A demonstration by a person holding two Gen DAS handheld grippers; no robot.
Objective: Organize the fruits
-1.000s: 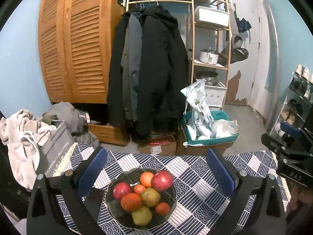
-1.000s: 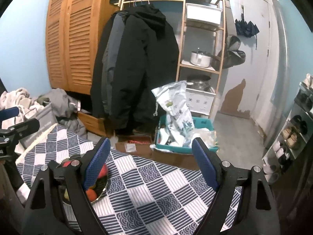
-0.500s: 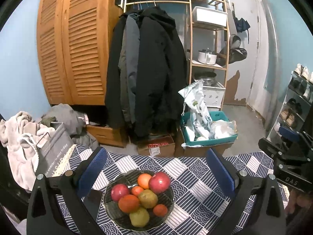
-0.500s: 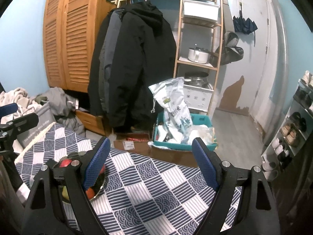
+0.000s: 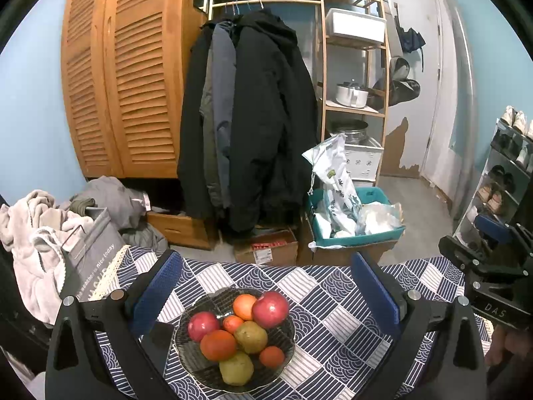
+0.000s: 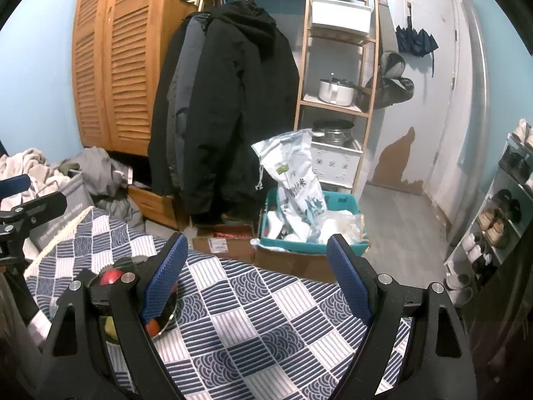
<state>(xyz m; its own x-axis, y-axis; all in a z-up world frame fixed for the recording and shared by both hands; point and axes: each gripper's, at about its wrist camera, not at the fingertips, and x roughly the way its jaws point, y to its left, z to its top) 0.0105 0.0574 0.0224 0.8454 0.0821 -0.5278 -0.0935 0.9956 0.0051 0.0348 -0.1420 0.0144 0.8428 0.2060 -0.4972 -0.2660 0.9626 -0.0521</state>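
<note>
While the left hand-held gripper hovers with its blue-padded jaws spread wide over the dark glass bowl of red, orange and yellow-green fruits, nothing is pinched. That bowl sits on the blue-and-white patterned tabletop — the right hand-held gripper, equally spread and empty, hangs over bare cloth beside it.

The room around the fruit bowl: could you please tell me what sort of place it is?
Probably a home entryway or storage room: coats hang on a rail, shoes fill a rack, and a louvered wooden wardrobe stands behind the cloth-covered table.
</note>
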